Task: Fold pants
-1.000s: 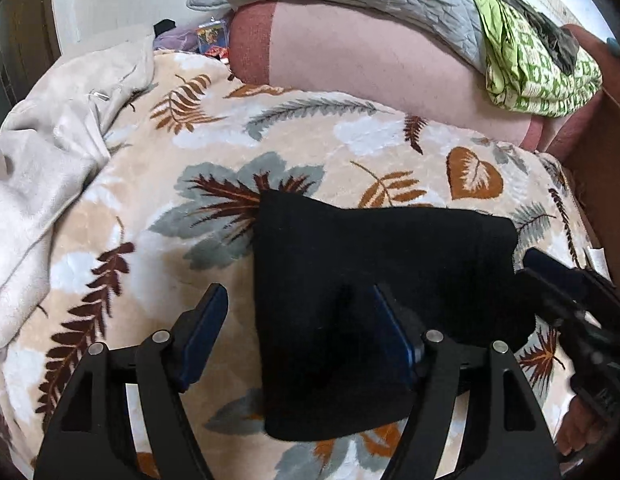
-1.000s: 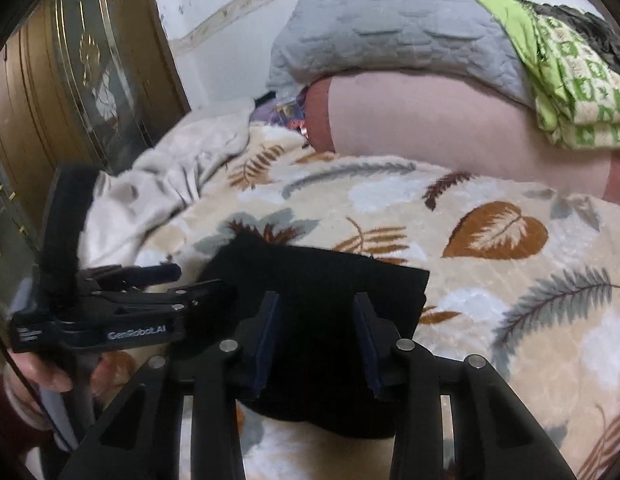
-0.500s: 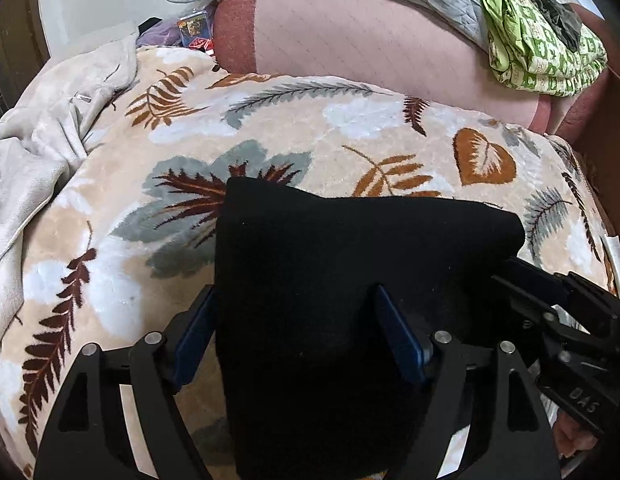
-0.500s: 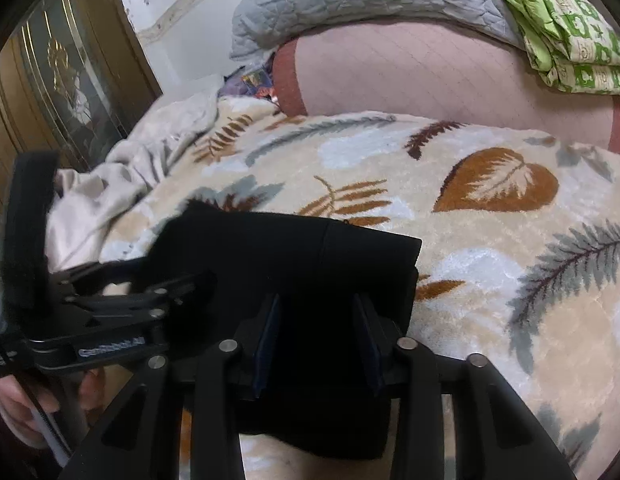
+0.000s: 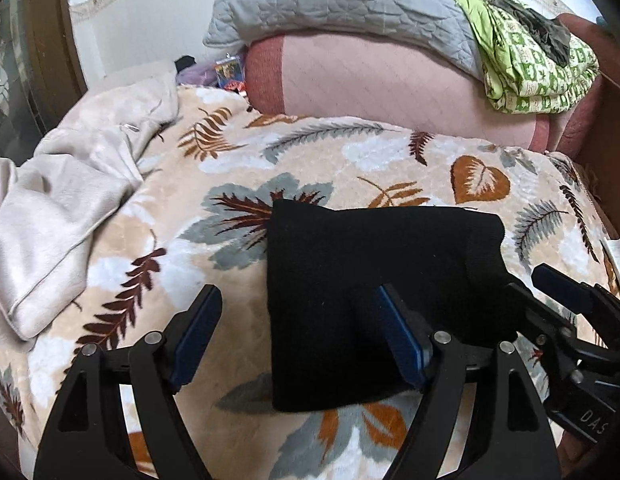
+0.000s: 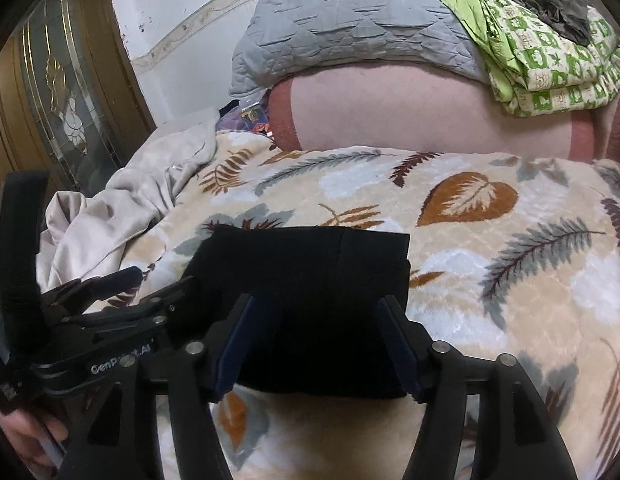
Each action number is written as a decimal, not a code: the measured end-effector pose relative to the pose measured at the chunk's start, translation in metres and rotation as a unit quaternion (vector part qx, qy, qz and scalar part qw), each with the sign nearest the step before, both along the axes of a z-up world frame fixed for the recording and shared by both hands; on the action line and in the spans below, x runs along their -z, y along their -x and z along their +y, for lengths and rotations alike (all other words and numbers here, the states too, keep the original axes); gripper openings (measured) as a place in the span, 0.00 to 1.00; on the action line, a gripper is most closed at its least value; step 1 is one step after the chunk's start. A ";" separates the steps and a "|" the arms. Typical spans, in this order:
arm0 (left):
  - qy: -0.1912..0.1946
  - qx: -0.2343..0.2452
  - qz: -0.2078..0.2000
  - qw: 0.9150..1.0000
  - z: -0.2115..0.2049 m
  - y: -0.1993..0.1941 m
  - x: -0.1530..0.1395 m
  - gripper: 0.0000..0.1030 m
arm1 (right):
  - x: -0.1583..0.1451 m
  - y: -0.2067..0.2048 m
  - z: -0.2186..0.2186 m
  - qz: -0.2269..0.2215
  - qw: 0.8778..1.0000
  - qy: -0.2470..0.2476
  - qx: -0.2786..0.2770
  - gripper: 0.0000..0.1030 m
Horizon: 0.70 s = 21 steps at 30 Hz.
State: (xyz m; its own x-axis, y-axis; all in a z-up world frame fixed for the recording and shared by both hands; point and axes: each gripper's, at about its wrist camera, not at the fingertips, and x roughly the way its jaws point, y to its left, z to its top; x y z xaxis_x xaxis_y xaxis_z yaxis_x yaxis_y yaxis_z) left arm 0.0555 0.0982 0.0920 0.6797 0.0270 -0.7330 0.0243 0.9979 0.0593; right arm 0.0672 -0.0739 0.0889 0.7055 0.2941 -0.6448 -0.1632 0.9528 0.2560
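The black pants (image 5: 374,280) lie folded into a thick rectangle on the leaf-patterned blanket (image 5: 350,160). My left gripper (image 5: 298,320) is open over their near left edge: one finger stands over the blanket, the other over the black cloth. My right gripper (image 6: 318,336) hovers over the near edge of the pants (image 6: 310,280). Its jaws are opening; the cloth lies between them but the pads do not press on it. Each view also shows the other gripper: the right gripper (image 5: 570,320) at the pants' right end, the left gripper (image 6: 110,308) at their left end.
A crumpled beige garment (image 5: 70,200) lies on the blanket to the left. At the back, a pink bolster (image 5: 390,80) carries a grey quilt (image 5: 330,0) and green bedding (image 5: 530,64). A wooden door (image 6: 70,100) stands left. A hand (image 6: 26,440) holds the left gripper.
The right gripper's jaws have spread apart around the pants. Both grippers have drawn back a little, and the pants now look smaller and flat on the blanket.
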 end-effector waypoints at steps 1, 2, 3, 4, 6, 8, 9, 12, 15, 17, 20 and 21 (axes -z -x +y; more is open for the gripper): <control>0.000 -0.002 -0.004 1.000 0.001 0.003 -0.001 0.77 | -0.002 0.003 0.001 -0.001 1.000 0.001 0.005 0.70; -0.001 -0.003 -0.007 1.000 0.001 0.006 -0.003 0.77 | -0.003 0.006 0.002 -0.004 1.000 0.002 0.009 0.70; -0.001 -0.005 -0.011 1.000 0.001 0.010 -0.005 0.77 | -0.005 0.009 0.001 -0.007 1.000 0.002 0.012 0.70; 0.001 -0.006 -0.014 1.000 0.002 0.013 -0.006 0.77 | -0.006 0.011 0.001 -0.009 1.000 0.002 0.014 0.70; 0.007 -0.012 -0.020 1.000 0.004 0.019 -0.009 0.77 | -0.009 0.015 0.001 -0.010 1.000 0.001 0.016 0.71; 0.010 -0.019 -0.026 0.999 0.005 0.025 -0.011 0.79 | -0.012 0.019 0.000 -0.010 1.000 0.001 0.019 0.71; 0.009 -0.018 -0.030 0.999 0.005 0.028 -0.011 0.79 | -0.013 0.020 0.000 -0.012 1.000 0.000 0.021 0.71; -0.007 -0.020 -0.043 0.999 0.004 0.037 -0.014 0.79 | -0.018 0.025 0.000 -0.017 1.000 0.001 0.024 0.72; 0.000 -0.022 -0.049 0.999 0.007 0.044 -0.018 0.79 | -0.021 0.030 -0.001 -0.022 0.999 -0.001 0.026 0.74; 0.009 -0.028 -0.051 0.998 0.010 0.047 -0.021 0.79 | -0.024 0.034 -0.001 -0.024 0.999 -0.007 0.027 0.76; 0.014 -0.033 -0.056 0.998 0.013 0.052 -0.026 0.80 | -0.026 0.039 -0.002 -0.025 0.999 -0.011 0.027 0.78; 0.015 -0.031 -0.051 0.998 0.013 0.054 -0.026 0.80 | -0.027 0.040 -0.001 -0.025 0.999 -0.010 0.026 0.78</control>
State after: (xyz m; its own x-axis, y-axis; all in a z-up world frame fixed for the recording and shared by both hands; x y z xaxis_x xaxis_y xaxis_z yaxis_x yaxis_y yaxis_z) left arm 0.0020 0.1115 0.1181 0.7491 0.0505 -0.6605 -0.0415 0.9987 0.0293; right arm 0.0275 -0.0750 0.1155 0.7522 0.2680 -0.6020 -0.1262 0.9552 0.2676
